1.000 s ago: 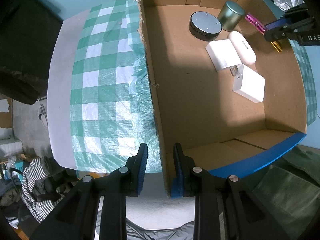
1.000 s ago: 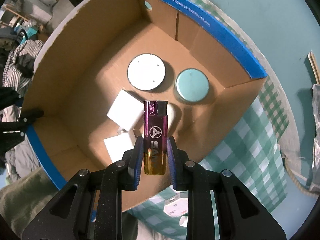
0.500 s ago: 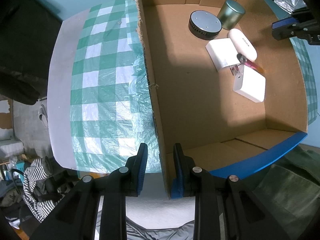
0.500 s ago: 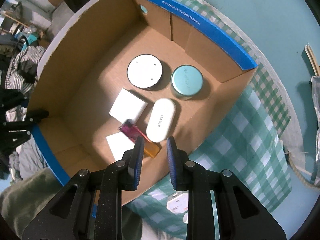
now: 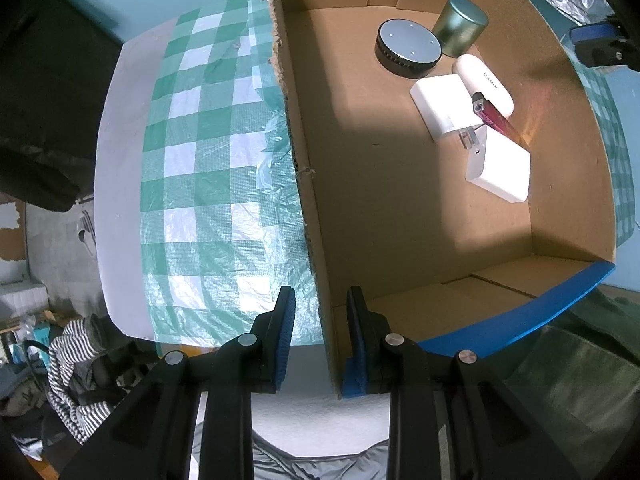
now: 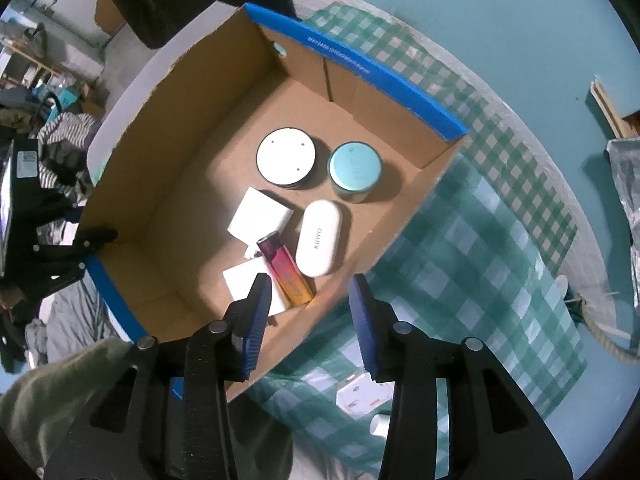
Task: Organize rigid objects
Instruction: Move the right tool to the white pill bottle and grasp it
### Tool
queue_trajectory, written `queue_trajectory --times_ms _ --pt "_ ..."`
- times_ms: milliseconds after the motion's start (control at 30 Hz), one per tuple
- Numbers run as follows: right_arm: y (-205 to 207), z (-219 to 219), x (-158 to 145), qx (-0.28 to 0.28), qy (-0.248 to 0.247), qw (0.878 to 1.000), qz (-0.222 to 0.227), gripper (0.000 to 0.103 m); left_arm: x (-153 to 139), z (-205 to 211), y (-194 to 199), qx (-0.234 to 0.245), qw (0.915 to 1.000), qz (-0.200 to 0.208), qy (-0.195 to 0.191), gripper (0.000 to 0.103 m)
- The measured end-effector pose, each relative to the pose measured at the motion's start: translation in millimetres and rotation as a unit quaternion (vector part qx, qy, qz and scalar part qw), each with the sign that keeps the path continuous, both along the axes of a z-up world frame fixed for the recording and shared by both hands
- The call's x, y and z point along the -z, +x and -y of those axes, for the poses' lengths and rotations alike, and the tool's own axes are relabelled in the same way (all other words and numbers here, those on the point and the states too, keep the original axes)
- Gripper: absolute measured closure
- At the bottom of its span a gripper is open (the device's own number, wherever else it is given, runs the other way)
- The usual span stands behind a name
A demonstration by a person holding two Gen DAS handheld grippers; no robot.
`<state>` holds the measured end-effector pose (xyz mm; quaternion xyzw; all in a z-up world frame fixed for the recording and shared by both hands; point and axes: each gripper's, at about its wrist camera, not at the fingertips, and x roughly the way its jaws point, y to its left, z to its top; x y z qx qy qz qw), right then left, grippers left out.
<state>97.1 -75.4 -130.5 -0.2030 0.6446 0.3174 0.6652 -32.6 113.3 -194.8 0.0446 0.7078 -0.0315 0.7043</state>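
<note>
Already dropped lighter [image 6: 286, 270] into cardboard box [image 6: 360, 68]; just spread right tongs [image 6: 309, 284], empty; straddled box wall with left tongs [image 5: 319, 300], grip unclear; left plug adapter [image 6: 362, 400] outside.

**Around the work area**

A green-and-white checked cloth [image 5: 208, 168] covers the table. At the lower left of the left view lies a striped garment [image 5: 76, 364]. In the right view, crinkled foil [image 6: 626, 184] sits at the right edge and a rope [image 6: 604, 336] below it.

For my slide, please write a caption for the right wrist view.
Open right gripper above a cardboard box holding the pink lighter beside a white case.
</note>
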Motion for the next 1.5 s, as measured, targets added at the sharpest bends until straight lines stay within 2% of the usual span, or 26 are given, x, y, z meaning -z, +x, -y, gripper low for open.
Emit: queue_trajectory --times_ms 167,433,633,800,933,1133,1233,1300,1400,1500 --pt "-1 16 -10 0.019 0.001 1.000 0.009 0.056 0 -1 0 -0.001 1.0000 0.000 -0.002 0.077" --pt "-3 47 -15 0.057 -0.002 0.998 0.012 0.054 1 -1 1 0.002 1.0000 -0.003 0.001 0.077" --pt "-5 75 -6 0.101 -0.002 0.995 -0.001 0.051 -1 0 0 0.002 1.0000 -0.001 0.001 0.077" --pt "-8 115 14 0.168 -0.009 0.985 -0.022 0.047 1 -3 1 -0.003 1.0000 -0.002 -0.004 0.077" --pt "-13 154 38 0.240 -0.023 0.969 -0.047 0.042 2 -7 2 -0.005 1.0000 -0.004 -0.006 0.077" --pt "-26 205 74 0.343 -0.034 0.935 -0.089 0.042 4 -5 3 0.003 1.0000 -0.006 -0.003 0.077" --pt "-33 224 84 0.381 -0.044 0.919 -0.089 0.042 4 -4 3 0.004 1.0000 -0.008 -0.002 0.077" --pt "-39 239 92 0.417 -0.047 0.903 -0.094 0.041 4 -3 3 0.003 1.0000 -0.009 -0.003 0.077" --pt "-47 258 105 0.474 -0.025 0.872 -0.116 0.041 4 -4 3 0.001 0.9999 -0.009 -0.005 0.077" --pt "-54 269 118 0.510 -0.007 0.849 -0.140 0.041 4 -5 4 0.000 0.9999 -0.010 -0.005 0.077"
